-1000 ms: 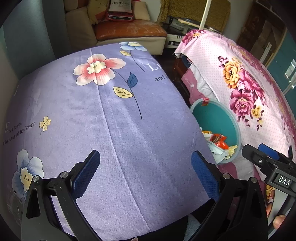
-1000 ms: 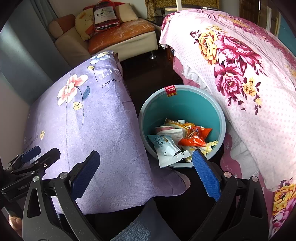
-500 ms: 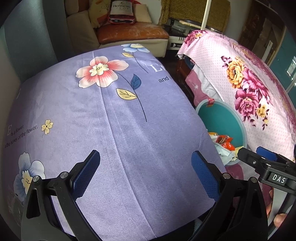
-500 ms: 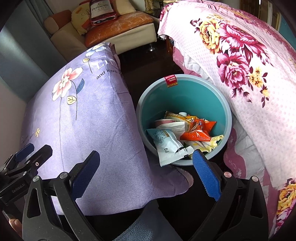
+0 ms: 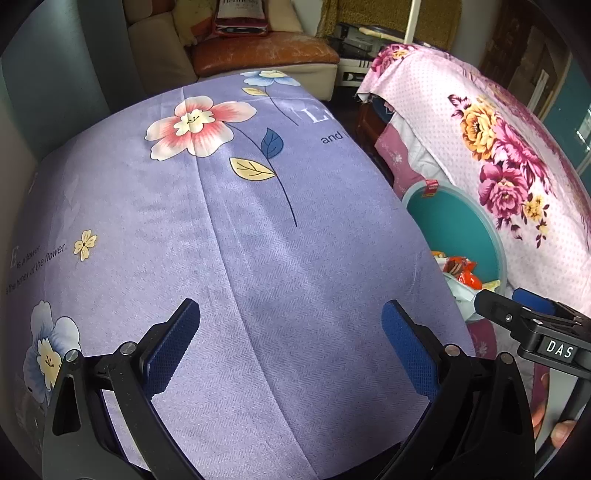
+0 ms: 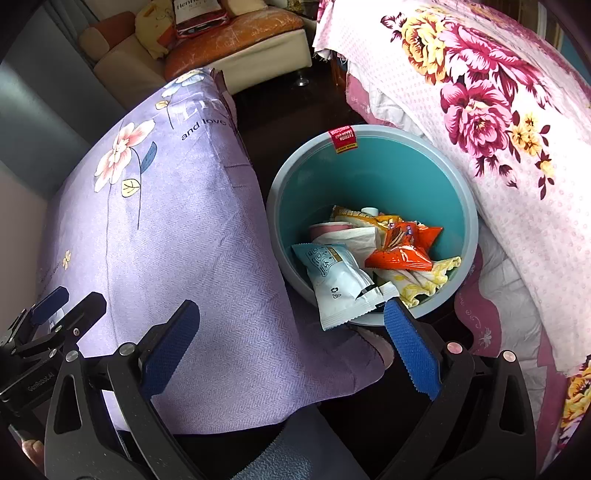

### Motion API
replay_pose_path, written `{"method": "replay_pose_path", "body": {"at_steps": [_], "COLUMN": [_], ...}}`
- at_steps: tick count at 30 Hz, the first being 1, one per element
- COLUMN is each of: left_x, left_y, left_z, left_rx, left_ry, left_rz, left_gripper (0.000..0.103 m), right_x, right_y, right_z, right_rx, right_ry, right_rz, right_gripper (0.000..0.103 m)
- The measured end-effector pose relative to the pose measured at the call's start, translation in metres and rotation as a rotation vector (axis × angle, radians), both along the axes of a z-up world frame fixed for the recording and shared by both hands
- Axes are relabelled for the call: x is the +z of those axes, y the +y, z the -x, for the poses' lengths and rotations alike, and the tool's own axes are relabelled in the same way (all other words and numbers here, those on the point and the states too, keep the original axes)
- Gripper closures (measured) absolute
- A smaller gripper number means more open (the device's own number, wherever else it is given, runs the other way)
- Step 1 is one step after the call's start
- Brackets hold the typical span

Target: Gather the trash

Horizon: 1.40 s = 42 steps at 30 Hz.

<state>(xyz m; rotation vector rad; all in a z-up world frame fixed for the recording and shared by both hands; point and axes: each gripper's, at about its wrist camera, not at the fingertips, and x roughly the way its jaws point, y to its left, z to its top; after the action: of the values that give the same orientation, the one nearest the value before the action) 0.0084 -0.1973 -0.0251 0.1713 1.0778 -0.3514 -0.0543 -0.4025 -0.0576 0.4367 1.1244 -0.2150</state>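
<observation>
**Both grippers empty and wide over the purple cloth, trash sitting in the teal bin**

A red sticker (image 6: 342, 140) on the far rim of the teal bin (image 6: 369, 177) carries white lettering, seen upside down; the top line looks like "FASHION" and the rest is too small to read. The purple cloth (image 5: 258, 258) is printed with flowers and the words "and love" in the right wrist view, and "of the flower." near its left edge in the left wrist view. A white tag reading "DAS" (image 5: 559, 348) sits on the body of the right gripper (image 6: 291, 343). A bag (image 6: 197, 11) on the sofa (image 6: 240, 40) shows part of a word beginning "Henn".

The left gripper (image 5: 291, 343) hovers above the cloth, its blue fingers (image 5: 171, 350) spread wide with nothing between them. The right gripper is likewise spread wide and empty, near the bin's close rim.

The trash lies in the bin: an orange wrapper (image 6: 402, 247), a pale blue packet (image 6: 336, 280) leaning over the near rim, and a yellow wrapper (image 6: 428, 277). The bin stands between the cloth-covered table and a pink floral bedspread (image 6: 498, 129).

Compared with one second ago, the left wrist view has drifted left, so the bin sits farther toward the right edge; in the right wrist view the bin appears larger and nearer.
</observation>
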Motion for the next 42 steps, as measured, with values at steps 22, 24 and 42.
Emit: {"method": "replay_pose_path", "body": {"at_steps": [22,24,42], "left_x": [-0.012,-0.011,0.005], "left_y": [-0.002,-0.001,0.012], "left_z": [-0.001,-0.001,0.006], "left_rx": [-0.008,-0.011,-0.012], "left_ry": [0.018,0.01,-0.04], "left_rz": [-0.015,-0.019,0.005], "left_gripper": [0.004,0.004,0.004], "right_x": [-0.008,-0.007,0.016], "right_y": [0.0,0.0,0.013], "right_z": [-0.004,-0.005,-0.005], "right_rx": [0.003,0.004,0.009], "right_ry": [0.022,0.022,0.004], "right_rz": [0.005,0.009,0.095], "right_gripper": [0.007,0.007,0.007]}}
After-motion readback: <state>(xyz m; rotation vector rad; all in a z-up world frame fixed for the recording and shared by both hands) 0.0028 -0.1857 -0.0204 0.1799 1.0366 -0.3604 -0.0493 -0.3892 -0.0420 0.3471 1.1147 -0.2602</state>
